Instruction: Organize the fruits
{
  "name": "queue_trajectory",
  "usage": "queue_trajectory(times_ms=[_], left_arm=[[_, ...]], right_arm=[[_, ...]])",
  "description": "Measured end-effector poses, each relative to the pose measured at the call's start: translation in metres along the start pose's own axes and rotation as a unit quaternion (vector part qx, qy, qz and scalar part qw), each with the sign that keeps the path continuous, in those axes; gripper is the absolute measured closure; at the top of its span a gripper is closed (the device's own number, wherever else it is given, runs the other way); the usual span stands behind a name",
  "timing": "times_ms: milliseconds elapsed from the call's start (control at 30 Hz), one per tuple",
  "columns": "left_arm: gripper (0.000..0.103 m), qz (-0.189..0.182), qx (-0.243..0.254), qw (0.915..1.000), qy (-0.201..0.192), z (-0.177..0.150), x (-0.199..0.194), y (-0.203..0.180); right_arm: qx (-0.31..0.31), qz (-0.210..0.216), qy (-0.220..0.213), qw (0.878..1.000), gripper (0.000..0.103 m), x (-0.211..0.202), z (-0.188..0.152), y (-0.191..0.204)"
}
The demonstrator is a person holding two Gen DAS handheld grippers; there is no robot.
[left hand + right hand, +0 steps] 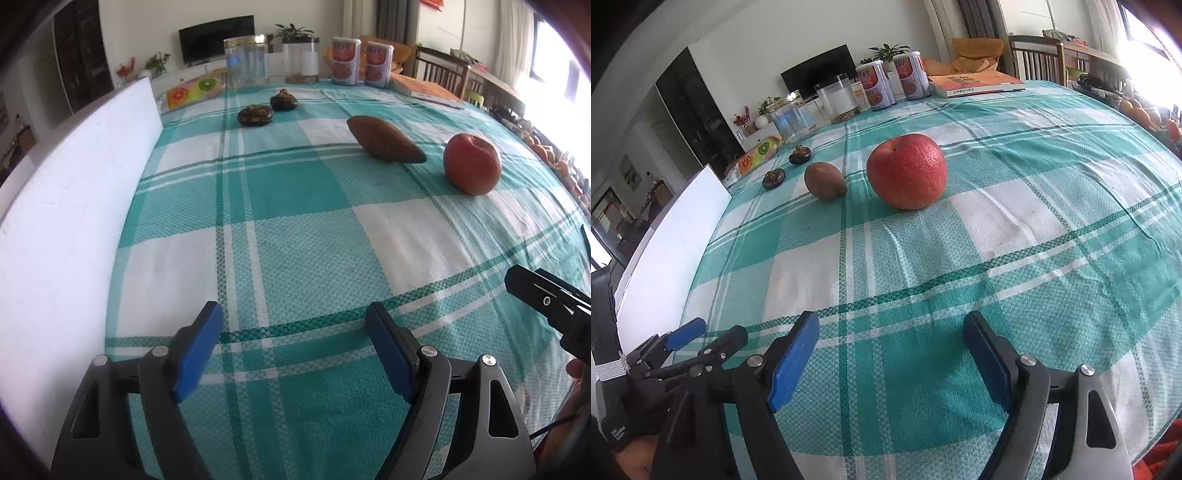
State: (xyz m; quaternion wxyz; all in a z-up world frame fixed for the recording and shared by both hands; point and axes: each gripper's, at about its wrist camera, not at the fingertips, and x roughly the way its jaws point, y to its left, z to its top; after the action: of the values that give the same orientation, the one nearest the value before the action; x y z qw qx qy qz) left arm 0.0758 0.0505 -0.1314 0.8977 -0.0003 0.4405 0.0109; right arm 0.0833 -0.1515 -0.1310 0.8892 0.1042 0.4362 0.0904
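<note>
A red apple [472, 163] [907, 170] stands on the teal checked tablecloth. A brown oval fruit [385, 139] [825, 181] lies left of it. Two dark mangosteens [255, 115] [283, 100] sit further back, also in the right wrist view [774, 178] [800, 155]. My left gripper [293, 347] is open and empty, low over the cloth near the front. My right gripper [892, 354] is open and empty, well short of the apple. The left gripper shows in the right wrist view [701, 339]; part of the right gripper shows at the left wrist view's right edge [546, 295].
A white board [70, 206] [672, 236] stands along the table's left edge. At the back stand a clear jar [245, 61], a clear container [838, 98], two cans [360, 62] [892, 83], a book [975, 83] and a fruit-print box [192, 90]. Chairs are beyond.
</note>
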Motion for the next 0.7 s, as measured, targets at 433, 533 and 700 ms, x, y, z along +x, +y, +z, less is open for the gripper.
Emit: queue_trajectory(times_ms=[433,533,700], left_arm=[[0.014,0.003,-0.007,1.0,-0.003,0.0033,0.0085,0.001],[0.014,0.003,-0.007,1.0,-0.003,0.0033,0.0085,0.001],[0.014,0.003,-0.007,1.0,-0.003,0.0032,0.0084,0.0011]], right_arm=[[-0.02,-0.013,0.007,1.0,0.018,0.005,-0.0021,0.0074],[-0.024,-0.014,0.008,1.0,0.016,0.0055,-0.0024,0.0091],[-0.024,-0.014,0.008,1.0,0.016,0.0058,-0.0022,0.0093]])
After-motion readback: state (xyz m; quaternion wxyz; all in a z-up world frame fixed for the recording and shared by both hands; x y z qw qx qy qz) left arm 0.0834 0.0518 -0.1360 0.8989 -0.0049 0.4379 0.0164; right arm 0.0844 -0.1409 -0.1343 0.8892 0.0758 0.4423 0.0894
